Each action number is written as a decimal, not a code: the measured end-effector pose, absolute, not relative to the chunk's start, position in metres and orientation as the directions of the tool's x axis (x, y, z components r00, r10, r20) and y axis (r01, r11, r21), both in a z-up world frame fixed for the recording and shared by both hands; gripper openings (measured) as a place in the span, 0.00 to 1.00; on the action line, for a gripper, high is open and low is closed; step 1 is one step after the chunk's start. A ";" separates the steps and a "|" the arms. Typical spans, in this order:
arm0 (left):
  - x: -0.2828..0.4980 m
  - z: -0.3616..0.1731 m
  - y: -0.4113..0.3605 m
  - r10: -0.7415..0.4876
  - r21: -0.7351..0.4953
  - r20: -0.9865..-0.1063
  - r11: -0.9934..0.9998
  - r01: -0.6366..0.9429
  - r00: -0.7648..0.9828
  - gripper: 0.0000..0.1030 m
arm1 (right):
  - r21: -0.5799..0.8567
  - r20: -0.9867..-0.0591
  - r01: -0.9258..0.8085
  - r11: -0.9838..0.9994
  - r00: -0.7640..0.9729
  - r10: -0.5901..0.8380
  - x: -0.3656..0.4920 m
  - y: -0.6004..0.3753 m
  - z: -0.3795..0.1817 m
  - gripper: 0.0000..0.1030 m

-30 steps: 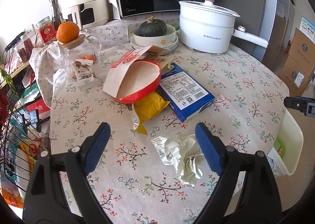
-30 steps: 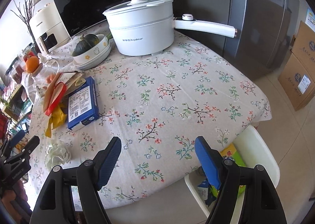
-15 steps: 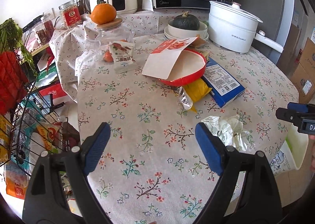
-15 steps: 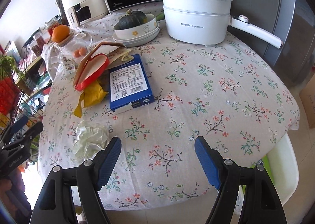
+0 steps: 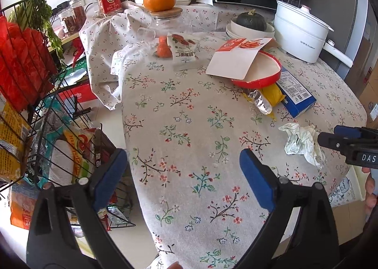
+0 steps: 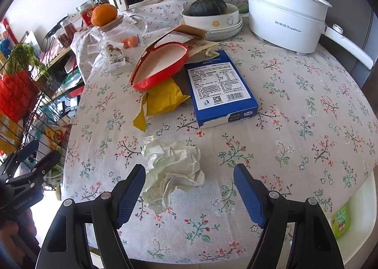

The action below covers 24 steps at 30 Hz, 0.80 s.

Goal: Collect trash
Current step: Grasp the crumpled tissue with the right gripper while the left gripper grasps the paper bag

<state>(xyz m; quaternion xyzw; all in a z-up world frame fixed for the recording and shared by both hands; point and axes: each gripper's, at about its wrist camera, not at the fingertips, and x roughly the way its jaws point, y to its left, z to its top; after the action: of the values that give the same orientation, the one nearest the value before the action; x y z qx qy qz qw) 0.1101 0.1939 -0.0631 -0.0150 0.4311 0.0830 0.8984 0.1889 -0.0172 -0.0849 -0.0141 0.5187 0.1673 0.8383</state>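
- Nearest, at the bottom of the right wrist view, the right gripper (image 6: 189, 188) stands with its blue-padded jaws spread and nothing pressed between them; the crumpled white paper wad (image 6: 173, 169) lies on the cloth just ahead, its lower edge beside the left-hand pad, and whether they touch is hard to tell.
- In the left wrist view the left gripper (image 5: 182, 174) has just been opening its jaws wider; only bare floral tablecloth (image 5: 189, 127) shows between them.
- At the right edge of that view the same paper wad (image 5: 302, 143) sits partly behind the other gripper's dark tip, which is cut off by the frame.
- A white plastic bin (image 6: 361, 217) at the lower right is mostly hidden by the table edge; only a green packet shows in it.
- Mid-frame, a blue rectangular carton (image 6: 219, 89) lies label-up, beside a yellow foil wrapper (image 6: 163, 100) half tucked under a red-rimmed round paper lid (image 6: 160, 65).
- Further up, a dark green squash (image 6: 208, 6) rests in a white bowl, and a white electric pot (image 6: 285, 11) has its handle running toward the right edge.
- At the upper left an orange (image 6: 104, 15) sits on a glass jar's lid.
- The black wire rack (image 5: 35, 103) at left is cluttered; its contents are hard to make out.
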 end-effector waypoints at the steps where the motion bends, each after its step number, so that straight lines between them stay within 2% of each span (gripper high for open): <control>1: 0.110 -0.063 0.196 0.135 0.041 -0.778 0.985 -0.165 0.614 0.93 | 0.156 -0.877 -0.298 0.942 0.397 0.272 0.190 -0.014 -0.088 0.76; 7: 0.118 -0.064 0.197 0.122 0.026 -0.779 0.986 -0.163 0.616 0.93 | 0.184 -0.884 -0.304 0.935 0.364 0.293 0.198 0.001 -0.103 0.73; 10: 0.126 -0.066 0.193 0.108 0.018 -0.783 0.988 -0.152 0.612 0.93 | 0.185 -0.891 -0.314 0.931 0.347 0.294 0.201 0.004 -0.108 0.64; 13: 0.136 -0.068 0.187 0.099 0.020 -0.785 0.991 -0.136 0.611 0.93 | 0.190 -0.896 -0.332 0.924 0.325 0.302 0.204 0.006 -0.114 0.49; 15: 0.142 -0.070 0.182 0.092 0.018 -0.785 0.992 -0.126 0.613 0.93 | 0.202 -0.888 -0.353 0.914 0.327 0.322 0.206 0.006 -0.113 0.29; 16: 0.146 -0.070 0.180 0.087 0.014 -0.786 0.992 -0.123 0.612 0.93 | 0.201 -0.884 -0.364 0.909 0.333 0.329 0.206 0.006 -0.110 0.24; 17: 0.150 -0.070 0.179 0.080 0.007 -0.786 0.993 -0.120 0.613 0.93 | 0.203 -0.879 -0.373 0.905 0.337 0.336 0.206 0.006 -0.107 0.12; 24: 0.180 -0.066 0.161 0.039 -0.003 -0.763 0.998 -0.064 0.645 0.93 | 0.206 -0.863 -0.384 0.900 0.363 0.352 0.212 -0.009 -0.095 0.11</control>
<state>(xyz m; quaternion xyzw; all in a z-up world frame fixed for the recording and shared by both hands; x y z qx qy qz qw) 0.1798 0.1610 -0.0663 -0.0148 0.4202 0.0282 0.9069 0.2115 -0.0085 -0.0947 -0.0152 0.5187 0.2228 0.8252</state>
